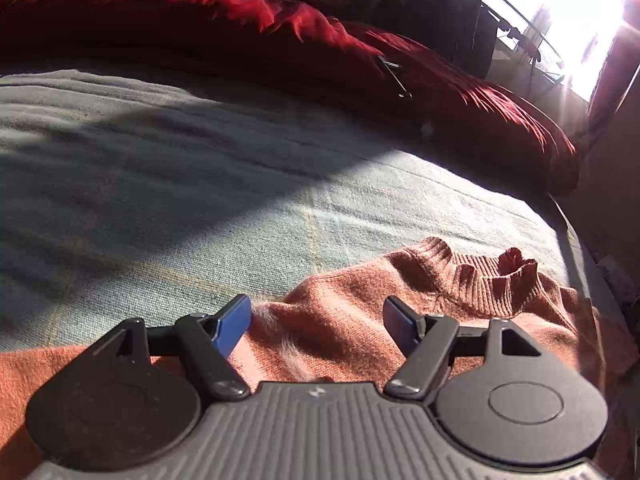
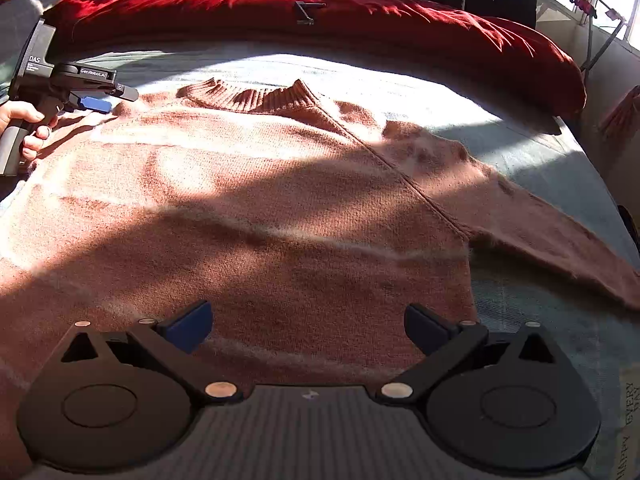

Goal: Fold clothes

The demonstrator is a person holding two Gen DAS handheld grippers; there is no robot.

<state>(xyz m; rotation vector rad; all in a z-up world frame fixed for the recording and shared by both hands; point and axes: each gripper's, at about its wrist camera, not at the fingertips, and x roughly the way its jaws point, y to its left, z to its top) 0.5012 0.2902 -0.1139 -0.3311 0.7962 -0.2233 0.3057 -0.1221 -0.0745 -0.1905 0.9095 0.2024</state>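
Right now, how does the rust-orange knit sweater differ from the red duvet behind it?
The rust-orange knit sweater lies spread flat on the pale blue blanket; the red duvet is bunched in a long heap along the far edge. The sweater is fuzzy with a ribbed collar; the duvet looks smooth and creased. Both lie partly in sunlight.

Sweater flat on bed — duvet behind, left tool at its shoulder.
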